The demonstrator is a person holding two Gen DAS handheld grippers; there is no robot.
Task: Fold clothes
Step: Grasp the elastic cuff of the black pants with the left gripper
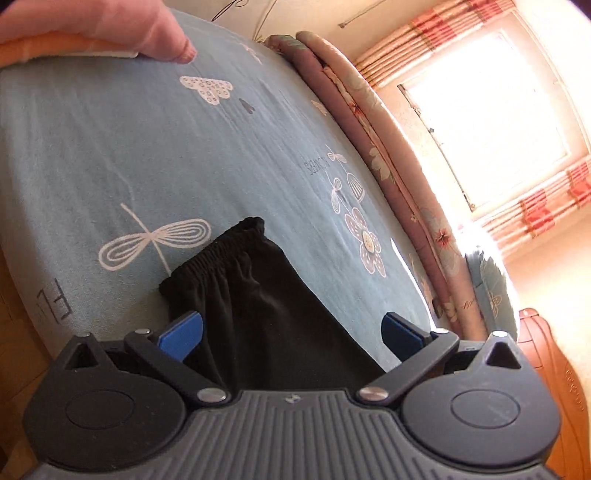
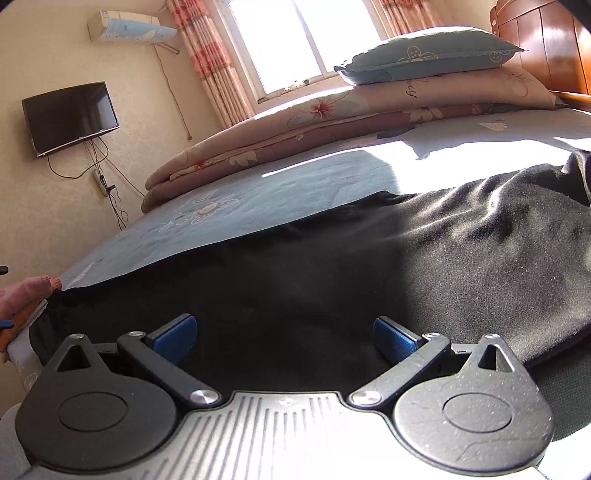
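Observation:
A black garment (image 1: 255, 295) with an elastic waistband (image 1: 218, 251) lies on the light blue bedsheet (image 1: 110, 147). My left gripper (image 1: 291, 332) stands open, its blue pads (image 1: 183, 334) spread on either side of the cloth just above it. In the right wrist view the same black garment (image 2: 351, 266) stretches flat across the bed, partly in sunlight. My right gripper (image 2: 284, 334) is open too, low over the near edge of the cloth, nothing between its pads (image 2: 391, 338).
A folded floral quilt (image 2: 314, 125) and a blue pillow (image 2: 424, 55) lie along the bed's far side. A pink garment (image 1: 122, 29) sits at the bed's corner. Wooden headboard (image 2: 546, 40), wall TV (image 2: 70, 116) and bright window (image 2: 306, 37) surround the bed.

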